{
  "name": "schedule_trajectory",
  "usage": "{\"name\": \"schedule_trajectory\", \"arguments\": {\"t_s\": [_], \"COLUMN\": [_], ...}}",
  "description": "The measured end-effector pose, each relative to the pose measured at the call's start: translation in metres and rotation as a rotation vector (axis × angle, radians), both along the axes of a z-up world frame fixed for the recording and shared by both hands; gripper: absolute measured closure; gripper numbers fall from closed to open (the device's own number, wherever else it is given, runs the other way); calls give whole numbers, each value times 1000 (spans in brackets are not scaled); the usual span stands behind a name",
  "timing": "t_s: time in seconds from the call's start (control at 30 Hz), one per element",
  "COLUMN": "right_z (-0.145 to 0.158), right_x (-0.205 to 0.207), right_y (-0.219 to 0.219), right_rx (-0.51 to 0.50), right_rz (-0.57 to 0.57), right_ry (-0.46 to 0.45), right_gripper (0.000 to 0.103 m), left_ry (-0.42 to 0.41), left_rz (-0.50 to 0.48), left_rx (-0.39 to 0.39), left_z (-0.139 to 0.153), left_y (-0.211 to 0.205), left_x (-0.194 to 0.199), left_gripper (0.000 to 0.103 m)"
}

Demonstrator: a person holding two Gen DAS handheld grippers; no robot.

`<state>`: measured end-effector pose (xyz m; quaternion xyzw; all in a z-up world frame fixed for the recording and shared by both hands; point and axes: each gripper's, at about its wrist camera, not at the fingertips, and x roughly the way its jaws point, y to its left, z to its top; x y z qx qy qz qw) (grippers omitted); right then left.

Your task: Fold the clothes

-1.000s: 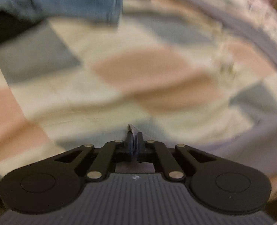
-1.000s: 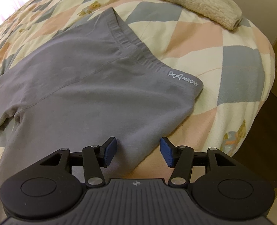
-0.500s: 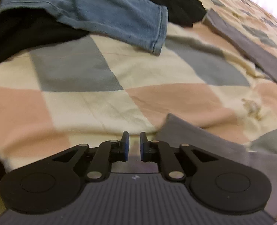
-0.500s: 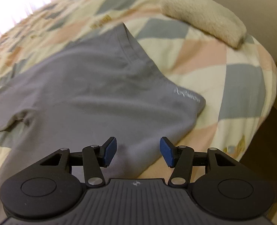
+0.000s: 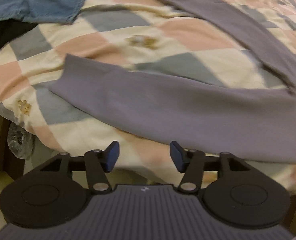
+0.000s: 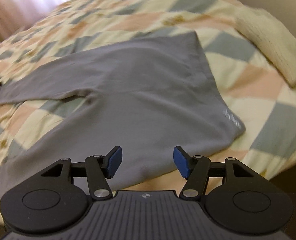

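Observation:
Grey pants point(image 6: 139, 104) lie spread flat on the checkered bedspread point(image 6: 278, 120), legs apart, a pale logo on the waistband corner at the right. In the left wrist view the near leg point(image 5: 168, 108) stretches across the middle and the far leg point(image 5: 238, 22) runs off to the upper left. My left gripper point(image 5: 143, 157) hovers above the bed's front edge just short of the near leg; its jaws are opening with nothing between them. My right gripper point(image 6: 147, 162) hangs over the seat of the pants, jaws opening, nothing gripped.
Blue jeans point(image 5: 33, 4) and a black garment point(image 5: 1, 34) lie at the far left of the bed. A folded cream fleece towel point(image 6: 268, 46) rests at the right end. The bed's edge drops to the floor, where a crumpled plastic bag point(image 5: 19, 140) sits.
My left gripper went from shut to open and pulled back and up from the bedspread, bringing the near leg into view. My right gripper rose and rolled, its jaws slightly wider.

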<state>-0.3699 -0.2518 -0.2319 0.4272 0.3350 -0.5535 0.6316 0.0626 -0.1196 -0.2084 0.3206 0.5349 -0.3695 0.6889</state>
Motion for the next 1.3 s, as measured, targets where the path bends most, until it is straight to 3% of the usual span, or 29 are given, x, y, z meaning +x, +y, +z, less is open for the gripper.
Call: {"name": "schedule_trajectory", "arguments": {"t_s": [0.1, 0.37, 0.67, 1.03, 1.3], "right_z": [16, 45, 55, 53, 40], "right_x": [-3, -19, -21, -24, -25], "right_y": [4, 13, 21, 25, -4], "right_rx": [-19, -45, -46, -34, -31], "right_rz": [55, 104, 134, 176, 175], "right_ry": [15, 11, 0, 8, 30], "right_gripper": [40, 37, 36, 35, 35], "left_ry": [-39, -194, -230, -228, -252], "left_rz": [-19, -13, -26, -76, -144], "left_rx": [-30, -16, -39, -82, -121], "left_z": [21, 61, 85, 89, 73], "left_y": [3, 13, 16, 7, -24], "left_x": [-34, -68, -80, -98, -54], "left_gripper": [36, 35, 31, 25, 25]}}
